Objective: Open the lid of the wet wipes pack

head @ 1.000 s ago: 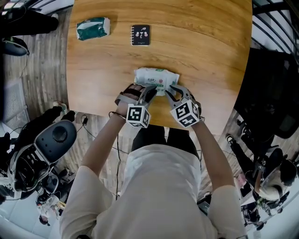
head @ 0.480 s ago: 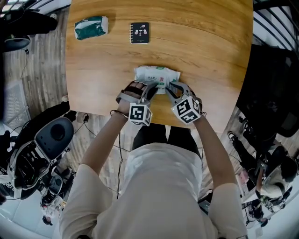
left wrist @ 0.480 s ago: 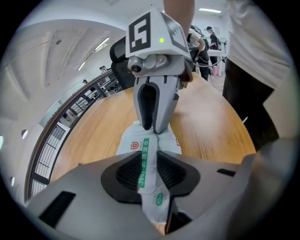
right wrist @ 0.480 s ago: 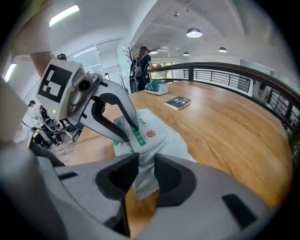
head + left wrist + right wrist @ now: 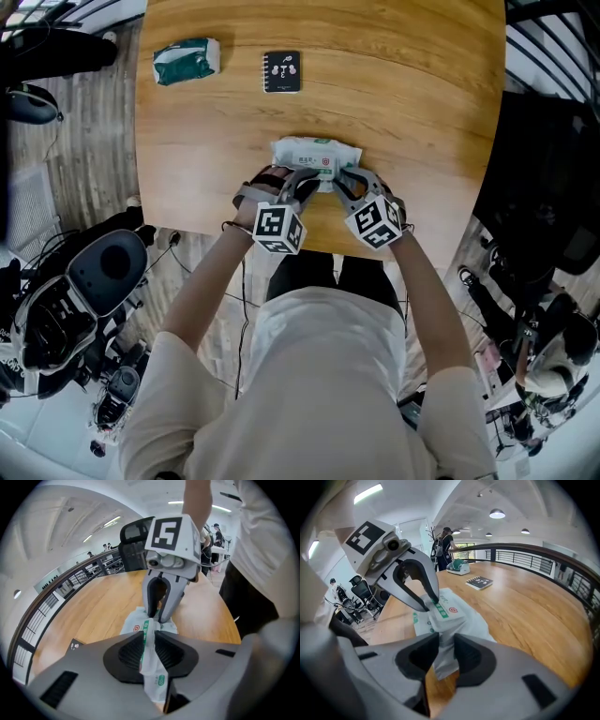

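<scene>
A white wet wipes pack (image 5: 314,155) with a green label lies near the wooden table's front edge. Both grippers meet at its near side. My left gripper (image 5: 302,178) has just been closing its jaws. In the left gripper view its pads (image 5: 133,651) pinch the pack's green-striped top flap (image 5: 151,667). My right gripper (image 5: 339,178) is shut on the crinkled end of the pack (image 5: 444,654). The right gripper view shows the left gripper's fingertips (image 5: 432,601) at the green label on the lid (image 5: 443,611).
A green tissue pack (image 5: 186,58) and a small black notebook (image 5: 282,70) lie at the far side of the table (image 5: 422,112). Chairs, cables and equipment (image 5: 103,281) crowd the floor around it. The table's front edge runs just under the hands.
Both grippers stay at the pack's near side. The pack has not shifted on the table.
</scene>
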